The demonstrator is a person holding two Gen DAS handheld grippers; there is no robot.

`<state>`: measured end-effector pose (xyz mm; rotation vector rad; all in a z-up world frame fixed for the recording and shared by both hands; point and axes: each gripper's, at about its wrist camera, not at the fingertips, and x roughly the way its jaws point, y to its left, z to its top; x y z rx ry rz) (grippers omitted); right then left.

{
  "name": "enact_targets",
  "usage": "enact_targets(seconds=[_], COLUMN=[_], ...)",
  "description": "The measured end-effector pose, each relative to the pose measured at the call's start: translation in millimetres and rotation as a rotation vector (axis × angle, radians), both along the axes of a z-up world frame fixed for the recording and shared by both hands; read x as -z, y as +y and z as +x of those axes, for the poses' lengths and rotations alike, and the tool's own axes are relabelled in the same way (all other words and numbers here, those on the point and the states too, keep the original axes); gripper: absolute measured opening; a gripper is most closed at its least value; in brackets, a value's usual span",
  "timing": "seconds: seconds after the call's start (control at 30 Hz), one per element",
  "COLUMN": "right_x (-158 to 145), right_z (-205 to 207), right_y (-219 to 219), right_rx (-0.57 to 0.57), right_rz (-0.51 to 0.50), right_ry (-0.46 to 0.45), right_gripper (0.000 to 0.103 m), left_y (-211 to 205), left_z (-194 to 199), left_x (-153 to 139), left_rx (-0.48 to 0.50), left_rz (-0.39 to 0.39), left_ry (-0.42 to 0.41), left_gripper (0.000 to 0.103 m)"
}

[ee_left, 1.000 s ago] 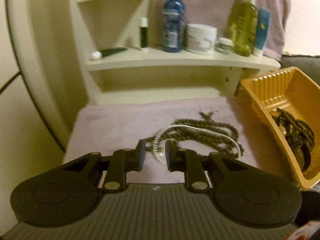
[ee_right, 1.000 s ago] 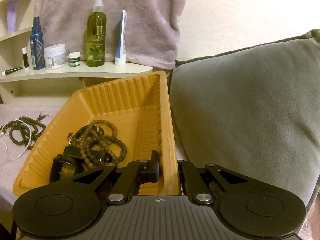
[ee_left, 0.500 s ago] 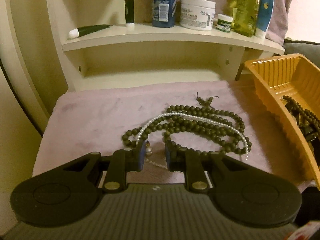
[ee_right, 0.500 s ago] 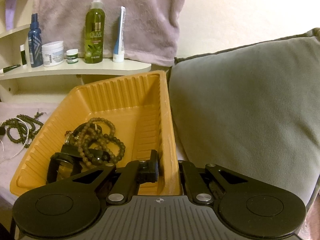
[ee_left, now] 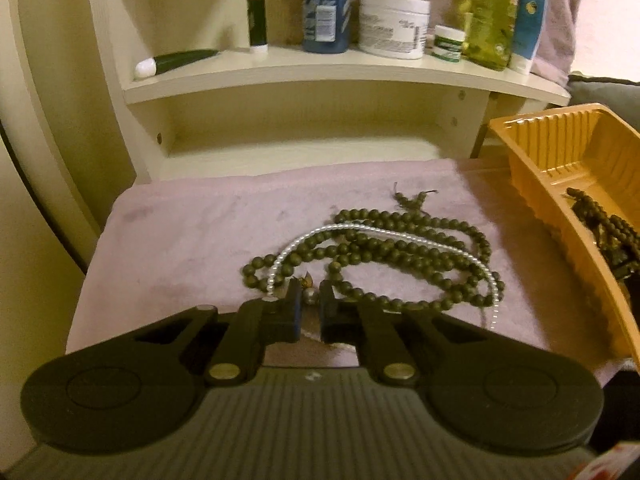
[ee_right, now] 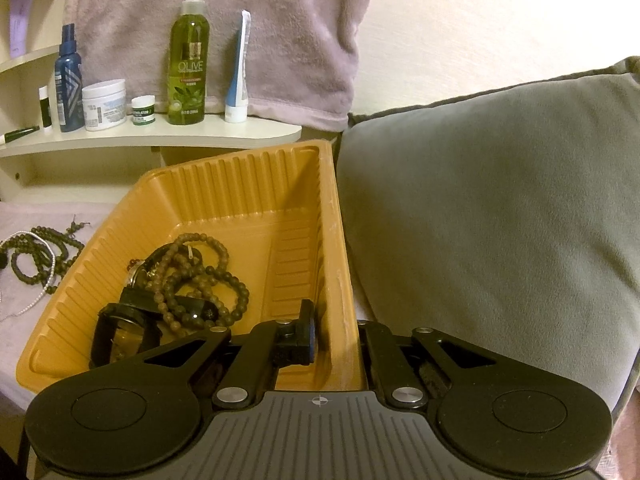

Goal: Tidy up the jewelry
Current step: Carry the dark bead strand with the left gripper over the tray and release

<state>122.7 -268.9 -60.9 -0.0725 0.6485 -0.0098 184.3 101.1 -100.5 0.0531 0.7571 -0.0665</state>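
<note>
A white pearl necklace (ee_left: pixel 400 235) lies tangled with a long dark bead necklace (ee_left: pixel 404 252) on the pink cloth (ee_left: pixel 180 240). My left gripper (ee_left: pixel 310 300) is low over the near end of the tangle. Its jaws are closing, with the pearl necklace's end bead pinched between the pads. An orange ribbed tray (ee_right: pixel 240 156) holds brown bead bracelets (ee_right: pixel 192 280) and a dark watch (ee_right: pixel 120 332). My right gripper (ee_right: pixel 338 336) is shut on the tray's right wall, one finger inside and one outside. The tray (ee_left: pixel 532 168) shows at the right in the left wrist view.
A cream shelf (ee_left: pixel 320 72) behind the cloth carries bottles, jars and tubes, among them a green olive bottle (ee_right: pixel 188 64). A grey cushion (ee_right: pixel 500 200) presses against the tray's right side. A pink towel (ee_right: pixel 220 20) hangs on the wall.
My left gripper has come down and closer to the necklaces, and its jaws have narrowed onto the pearl strand's end. The right gripper and the tray have stayed put.
</note>
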Motion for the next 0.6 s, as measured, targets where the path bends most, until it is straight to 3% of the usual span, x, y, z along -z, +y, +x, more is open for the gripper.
enact_targets(seconds=[0.27, 0.6], right_x=[-2.0, -2.3], right_z=[-1.1, -4.6], right_y=[1.4, 1.5], right_rx=[-0.003, -0.006], right_rz=[0.006, 0.011], right_ry=[-0.008, -0.02], right_gripper=[0.006, 0.005], left_y=[-20.1, -102.6], left_z=[-14.5, -30.7], left_x=[-24.1, -61.2], left_rx=[0.044, 0.27], left_rz=[-0.013, -0.089], left_ry=[-0.038, -0.075], left_gripper=[0.007, 0.007])
